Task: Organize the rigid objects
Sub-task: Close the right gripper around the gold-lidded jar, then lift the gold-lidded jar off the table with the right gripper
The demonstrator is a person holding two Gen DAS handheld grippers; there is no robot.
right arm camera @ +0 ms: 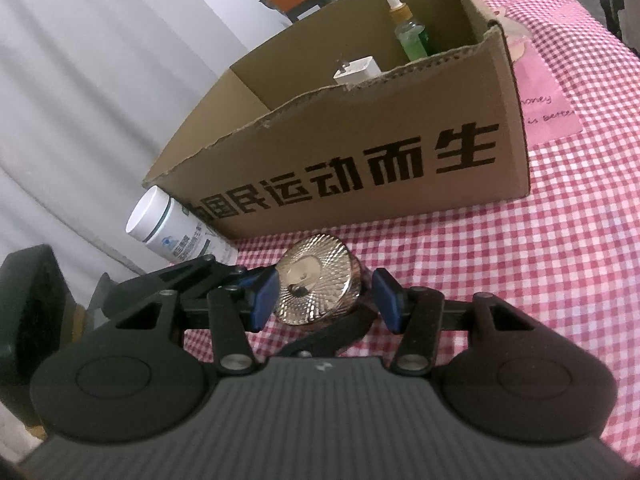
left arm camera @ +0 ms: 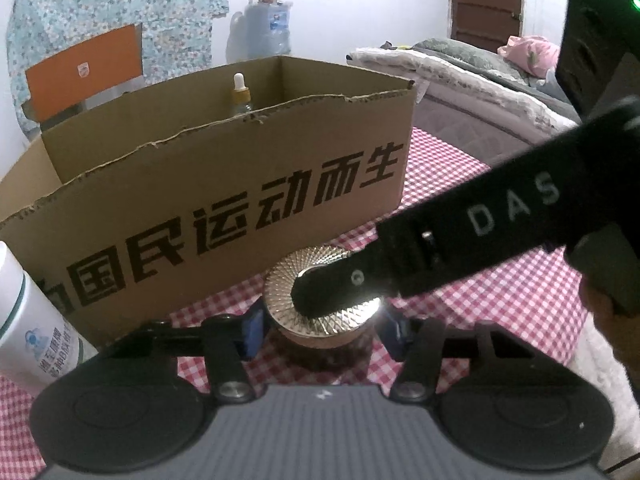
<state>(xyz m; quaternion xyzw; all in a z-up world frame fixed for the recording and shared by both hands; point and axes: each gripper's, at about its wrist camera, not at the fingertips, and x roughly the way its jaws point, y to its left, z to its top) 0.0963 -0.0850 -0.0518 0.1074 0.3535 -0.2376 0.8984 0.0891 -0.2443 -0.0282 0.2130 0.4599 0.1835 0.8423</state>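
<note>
- Jar with a ribbed gold lid stands upright on the counter's red-and-white checked cloth, just in front of the printed long wall of the cardboard box.
- Left tongs: blue pads sit close on either side of the jar, below the lid rim. I cannot tell whether they press on it.
- Right tongs: they straddle the same jar. One pad meets the lid's edge; the other shows a narrow dark gap at the lid. A firm grip cannot be told.
- In the left wrist view, one black finger of the right tongs lies across the lid top.
- Inside the box: dropper bottle upright at the far wall, and a white block.
- White bottle is near the box's left end.
</note>
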